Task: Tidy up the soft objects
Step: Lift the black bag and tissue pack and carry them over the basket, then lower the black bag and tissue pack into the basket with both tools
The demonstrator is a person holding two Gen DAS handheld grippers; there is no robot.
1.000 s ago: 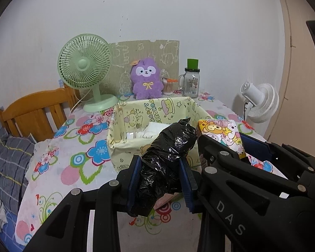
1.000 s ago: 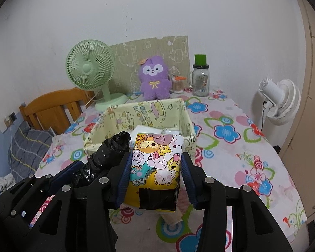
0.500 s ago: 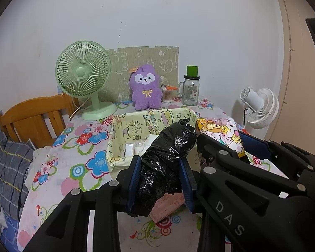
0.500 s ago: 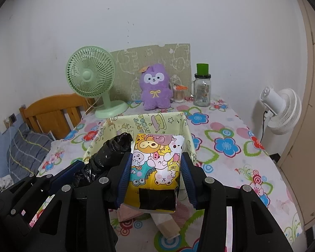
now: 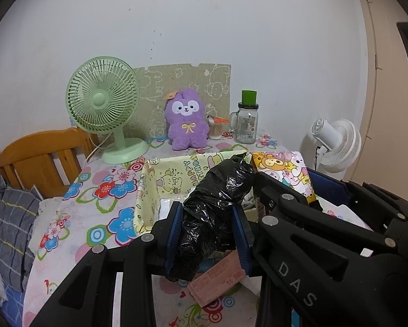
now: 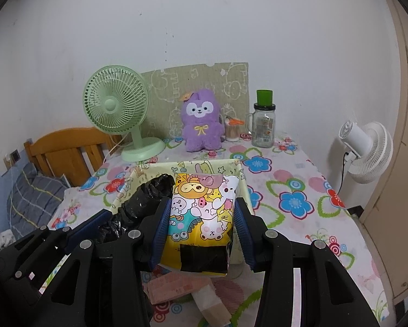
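My left gripper (image 5: 208,231) is shut on a crumpled black plastic bag roll (image 5: 217,204), held in the air just in front of a pale yellow fabric basket (image 5: 149,188). Beside it, my right gripper (image 6: 201,234) is shut on a soft cartoon-print pack (image 6: 201,218) with black tape at its bottom, also raised before the yellow basket (image 6: 212,164). The black bag roll (image 6: 146,199) shows at the left in the right wrist view. White items lie inside the basket, mostly hidden. Pink flat packs (image 6: 174,286) lie on the table below the grippers.
A green desk fan (image 6: 116,114), a purple plush toy (image 6: 201,120), a glass jar with a green lid (image 6: 263,125) and a cotton-swab tub stand at the back of the flowered tablecloth (image 6: 293,201). A white fan (image 6: 367,150) stands right; a wooden bed frame (image 5: 40,158) left.
Both grippers have risen a little with their loads and tilted up, so the basket and table sit lower in view. The pink packs under them have come into sight.
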